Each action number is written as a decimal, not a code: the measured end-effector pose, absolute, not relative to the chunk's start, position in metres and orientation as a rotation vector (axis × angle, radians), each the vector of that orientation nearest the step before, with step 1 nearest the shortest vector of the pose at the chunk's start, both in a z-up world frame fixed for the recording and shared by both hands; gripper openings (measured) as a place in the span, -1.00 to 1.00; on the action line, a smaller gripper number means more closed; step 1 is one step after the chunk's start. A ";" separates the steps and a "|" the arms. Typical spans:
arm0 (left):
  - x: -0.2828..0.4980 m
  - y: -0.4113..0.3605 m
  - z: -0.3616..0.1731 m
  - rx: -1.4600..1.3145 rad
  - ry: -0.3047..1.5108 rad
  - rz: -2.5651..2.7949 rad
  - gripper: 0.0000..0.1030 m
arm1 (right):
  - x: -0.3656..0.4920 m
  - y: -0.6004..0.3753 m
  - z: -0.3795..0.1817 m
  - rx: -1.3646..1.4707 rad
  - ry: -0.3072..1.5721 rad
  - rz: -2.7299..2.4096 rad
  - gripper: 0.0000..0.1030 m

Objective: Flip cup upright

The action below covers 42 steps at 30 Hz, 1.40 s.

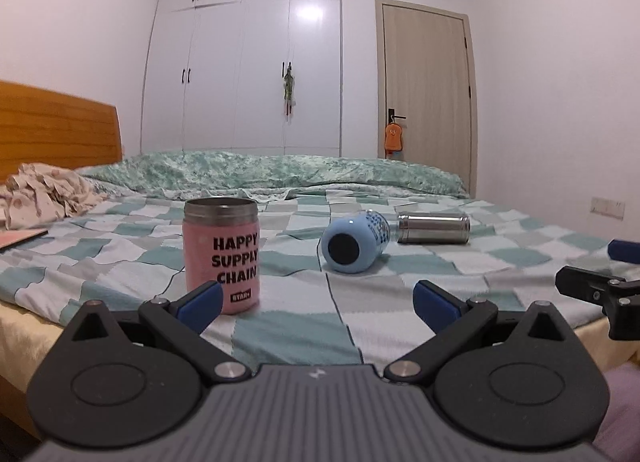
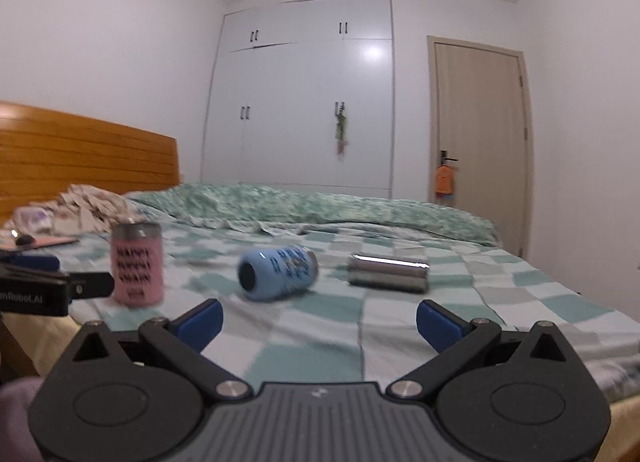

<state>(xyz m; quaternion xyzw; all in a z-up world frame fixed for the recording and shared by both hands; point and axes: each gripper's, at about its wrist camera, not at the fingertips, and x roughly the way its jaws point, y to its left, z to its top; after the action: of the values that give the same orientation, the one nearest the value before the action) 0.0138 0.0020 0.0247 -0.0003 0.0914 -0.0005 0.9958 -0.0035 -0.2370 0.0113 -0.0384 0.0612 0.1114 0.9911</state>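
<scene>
A pink cup [image 1: 221, 256] lettered "HAPPY SUPPLY CHAIN" stands upright on the bed; it also shows in the right wrist view [image 2: 137, 264]. A light blue cup [image 1: 355, 241] lies on its side, its base toward me; it also shows in the right wrist view [image 2: 277, 271]. A steel cup [image 1: 433, 227] lies on its side farther right, and in the right wrist view [image 2: 387, 273]. My left gripper [image 1: 318, 304] is open and empty, short of the cups. My right gripper [image 2: 319, 322] is open and empty, near the bed's front edge.
The bed's checkered sheet [image 1: 280, 326] carries the cups. A green quilt [image 1: 280, 170] lies along the back. Crumpled cloth [image 1: 44, 192] and a flat pink item [image 1: 20, 240] sit at the left by the wooden headboard [image 1: 56, 126]. Wardrobe and door stand behind.
</scene>
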 end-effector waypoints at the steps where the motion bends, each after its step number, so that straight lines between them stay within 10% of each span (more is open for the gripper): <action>1: 0.011 -0.001 0.020 0.008 0.176 0.007 1.00 | -0.004 -0.236 0.009 -0.076 0.122 0.219 1.00; 42: -0.006 -0.009 0.010 0.037 0.111 0.012 1.00 | -0.020 -0.238 0.008 -0.062 0.054 0.171 1.00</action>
<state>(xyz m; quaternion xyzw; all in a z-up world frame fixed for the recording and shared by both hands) -0.0059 -0.0088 0.0101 0.0185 0.0556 0.0061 0.9983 -0.0195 -0.2380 0.0084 -0.0309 0.0269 0.0854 0.9955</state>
